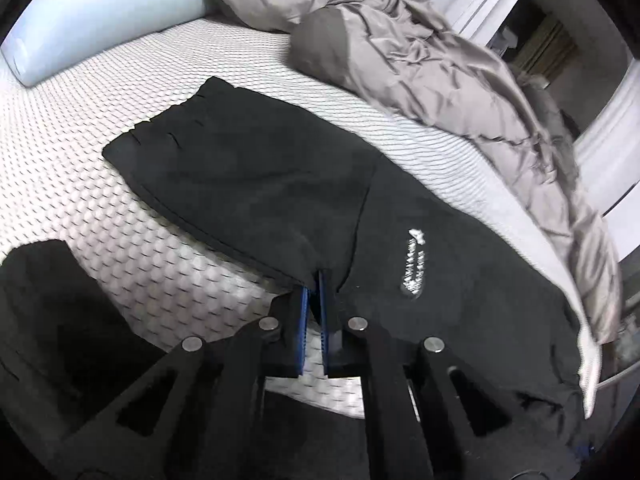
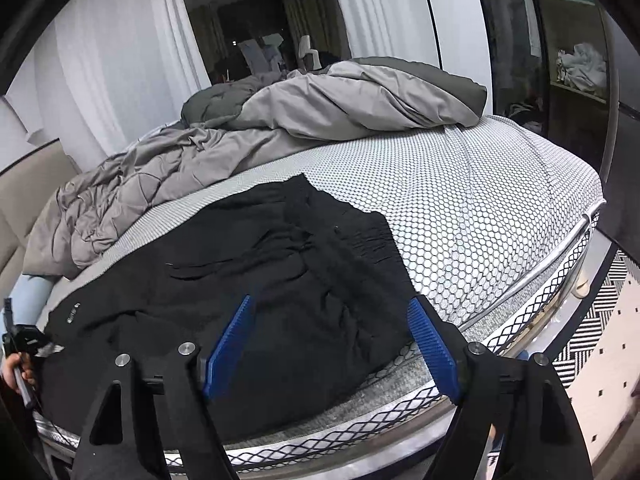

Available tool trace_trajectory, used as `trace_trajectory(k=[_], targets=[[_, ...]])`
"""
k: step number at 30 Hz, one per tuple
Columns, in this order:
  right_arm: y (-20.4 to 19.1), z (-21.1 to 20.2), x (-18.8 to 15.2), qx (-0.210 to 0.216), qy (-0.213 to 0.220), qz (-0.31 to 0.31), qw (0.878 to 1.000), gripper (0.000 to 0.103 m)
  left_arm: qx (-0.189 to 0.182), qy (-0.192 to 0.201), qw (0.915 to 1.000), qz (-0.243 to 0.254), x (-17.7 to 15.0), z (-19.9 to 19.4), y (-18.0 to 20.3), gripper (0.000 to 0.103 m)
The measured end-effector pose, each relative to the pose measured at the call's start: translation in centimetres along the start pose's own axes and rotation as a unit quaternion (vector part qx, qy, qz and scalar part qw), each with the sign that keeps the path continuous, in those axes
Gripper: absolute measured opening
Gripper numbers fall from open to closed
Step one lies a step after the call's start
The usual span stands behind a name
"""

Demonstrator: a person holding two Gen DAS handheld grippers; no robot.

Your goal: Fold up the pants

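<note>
Black pants [image 1: 260,176] with a white logo [image 1: 414,264] lie flat on the honeycomb mattress [image 1: 60,200]. My left gripper [image 1: 319,284] is shut, its blue pads pinching the near edge of the pants at a seam. In the right wrist view the same pants [image 2: 260,260] lie wrinkled near the bed's front edge. My right gripper [image 2: 330,302] hovers over them, jaws wide apart with nothing between the blue pads [image 2: 228,344]. A hand [image 2: 12,372] on a gripper handle shows at that view's far left.
A crumpled grey duvet [image 2: 320,108] covers the far side of the bed. A pale blue pillow [image 1: 92,16] lies at the head. The mattress edge [image 2: 520,300] drops to a patterned floor [image 2: 600,332]. Shelves [image 2: 580,64] stand at the right.
</note>
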State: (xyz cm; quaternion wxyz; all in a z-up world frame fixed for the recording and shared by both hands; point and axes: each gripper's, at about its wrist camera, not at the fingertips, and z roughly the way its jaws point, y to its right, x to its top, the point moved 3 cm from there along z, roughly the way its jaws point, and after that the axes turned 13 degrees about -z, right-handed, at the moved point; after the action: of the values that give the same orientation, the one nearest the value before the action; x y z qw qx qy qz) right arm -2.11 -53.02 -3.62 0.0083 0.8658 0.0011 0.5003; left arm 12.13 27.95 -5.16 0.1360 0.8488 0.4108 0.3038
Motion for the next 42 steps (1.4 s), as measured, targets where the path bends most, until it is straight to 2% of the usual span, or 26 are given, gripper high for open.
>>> trace_trajectory(k=[3, 4, 6, 7, 8, 9, 10, 12, 15, 17, 18, 22, 23, 25, 27, 28, 30, 31, 32, 36, 40, 42], targets=[[0.8, 1.4, -0.3, 0.004, -0.017, 0.012, 1.000, 0.081, 0.004, -0.020, 0.9997, -0.009, -0.1, -0.7, -0.4, 0.006], [1.1, 2.0, -0.3, 0.007, -0.025, 0.018, 0.999, 0.081, -0.001, -0.018, 0.9998, -0.005, -0.4, -1.8, -0.6, 0.006], [1.6, 2.6, -0.7, 0.011, -0.036, 0.032, 0.999, 0.081, -0.017, 0.001, 0.9998, 0.006, -1.4, -4.3, -1.2, 0.015], [1.9, 2.8, -1.1, 0.017, -0.038, 0.041, 0.998, 0.081, -0.024, 0.015, 0.9995, 0.012, -1.8, -6.2, -1.5, 0.032], [2.2, 2.9, -1.4, 0.025, -0.039, 0.050, 0.998, 0.081, -0.025, 0.029, 0.9991, 0.017, -2.5, -8.0, -2.0, 0.055], [2.5, 3.1, -2.0, 0.038, -0.040, 0.062, 0.996, 0.081, -0.022, 0.048, 0.9984, 0.021, -2.8, -9.8, -2.8, 0.066], [2.8, 3.2, -2.4, 0.046, -0.041, 0.071, 0.996, 0.081, -0.016, 0.071, 0.9971, 0.023, -3.4, -11.8, -3.7, 0.081], [3.4, 3.5, -3.4, 0.061, -0.044, 0.091, 0.993, 0.081, -0.003, 0.094, 0.9952, 0.024, -4.2, -14.8, -6.0, 0.083], [3.6, 3.9, -4.4, 0.073, -0.048, 0.106, 0.990, 0.081, 0.020, 0.095, 0.9953, -0.001, -5.7, -18.3, -10.8, 0.083], [3.4, 4.1, -4.7, 0.078, -0.047, 0.106, 0.990, 0.081, 0.011, 0.066, 0.9974, -0.025, -7.1, -19.2, -13.6, 0.080], [3.3, 4.2, -4.8, 0.081, -0.045, 0.107, 0.990, 0.081, -0.005, 0.056, 0.9977, -0.038, -7.7, -19.3, -14.6, 0.077], [2.8, 4.2, -4.9, 0.093, -0.038, 0.106, 0.989, 0.081, -0.061, 0.010, 0.9961, -0.063, -8.9, -17.1, -16.1, 0.060], [2.6, 4.1, -4.8, 0.095, -0.036, 0.106, 0.989, 0.081, -0.068, -0.007, 0.9956, -0.065, -9.1, -16.0, -15.9, 0.053], [2.2, 4.0, -4.9, 0.100, -0.034, 0.109, 0.988, 0.081, -0.073, -0.024, 0.9941, -0.076, -9.1, -13.6, -15.3, 0.050], [1.7, 3.7, -5.1, 0.107, -0.033, 0.109, 0.988, 0.081, -0.065, -0.015, 0.9946, -0.080, -8.7, -12.1, -15.2, 0.044], [1.5, 3.5, -5.2, 0.107, -0.032, 0.106, 0.988, 0.081, -0.059, -0.003, 0.9947, -0.085, -8.2, -11.6, -15.4, 0.038], [1.2, 3.3, -5.3, 0.104, -0.033, 0.100, 0.989, 0.081, -0.064, 0.007, 0.9930, -0.099, -7.7, -10.8, -15.5, 0.022], [1.1, 3.3, -5.4, 0.103, -0.036, 0.097, 0.989, 0.081, -0.069, 0.012, 0.9921, -0.104, -7.5, -11.0, -15.6, 0.007], [1.1, 3.3, -5.5, 0.103, -0.038, 0.096, 0.989, 0.081, -0.074, 0.018, 0.9917, -0.103, -7.4, -11.5, -15.7, 0.004], [1.2, 3.4, -5.7, 0.108, -0.042, 0.097, 0.989, 0.081, -0.050, 0.068, 0.9941, -0.069, -7.3, -14.7, -16.1, 0.004], [1.5, 4.4, -5.9, 0.130, -0.040, 0.116, 0.984, 0.081, -0.048, 0.060, 0.9939, -0.079, -7.7, -15.5, -16.7, 0.004], [1.7, 5.5, -5.6, 0.158, -0.028, 0.146, 0.976, 0.078, -0.042, 0.055, 0.9937, -0.088, -7.6, -14.9, -16.6, 0.004]])
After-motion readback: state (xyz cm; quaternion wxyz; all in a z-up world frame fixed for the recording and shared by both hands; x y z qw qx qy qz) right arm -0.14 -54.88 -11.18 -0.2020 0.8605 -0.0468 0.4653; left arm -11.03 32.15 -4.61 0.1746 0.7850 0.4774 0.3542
